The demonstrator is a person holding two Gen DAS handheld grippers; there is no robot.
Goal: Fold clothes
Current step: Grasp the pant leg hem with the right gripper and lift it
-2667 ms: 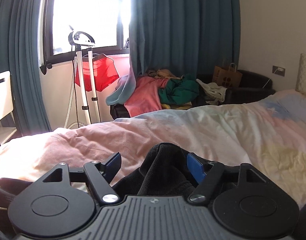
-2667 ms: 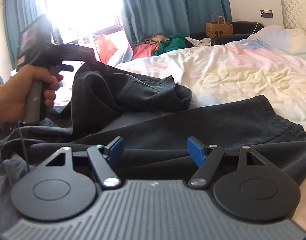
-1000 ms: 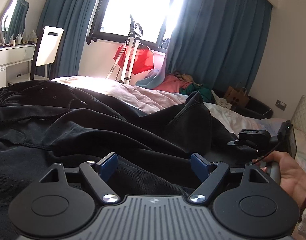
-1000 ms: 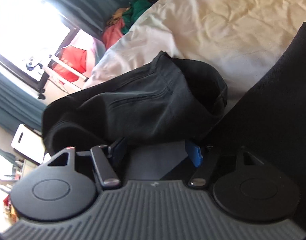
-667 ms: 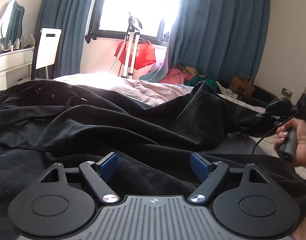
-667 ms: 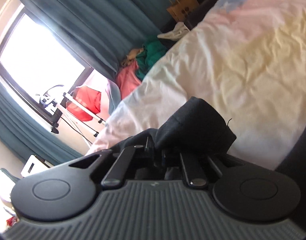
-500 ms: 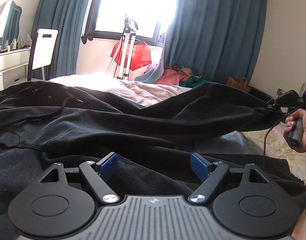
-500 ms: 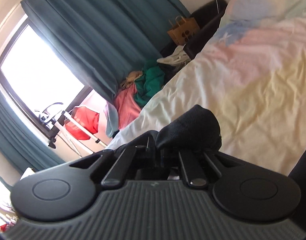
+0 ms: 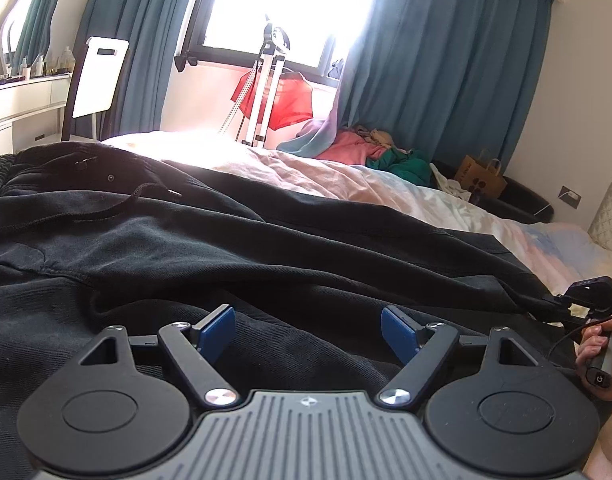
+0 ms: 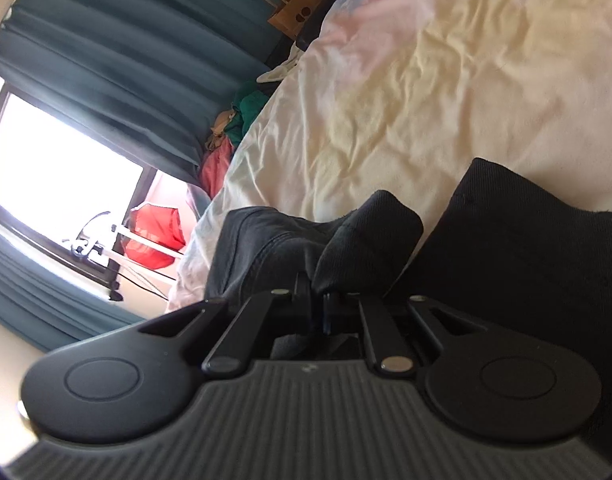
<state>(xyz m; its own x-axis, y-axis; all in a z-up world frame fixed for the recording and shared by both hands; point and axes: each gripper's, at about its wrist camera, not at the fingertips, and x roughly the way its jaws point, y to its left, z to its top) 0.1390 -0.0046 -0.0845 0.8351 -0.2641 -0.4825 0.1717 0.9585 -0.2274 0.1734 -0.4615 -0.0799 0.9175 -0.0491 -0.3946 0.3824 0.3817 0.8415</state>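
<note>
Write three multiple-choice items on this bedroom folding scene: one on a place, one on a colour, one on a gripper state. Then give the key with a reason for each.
1. Where does the black garment lie?
A. on the bed
B. on the white chair
C. on the floor

2. What colour is the cloth hanging under the window?
A. yellow
B. red
C. white

3. How does the right gripper stand?
A. open, above the quilt
B. shut on nothing
C. shut on a fold of the garment

Key:
1 A, the dark fabric spreads over the pastel quilt.
2 B, the red cloth hangs beside the white stand.
3 C, its fingers meet with black cloth bunched between them, while the left gripper has its blue pads wide apart.
</note>
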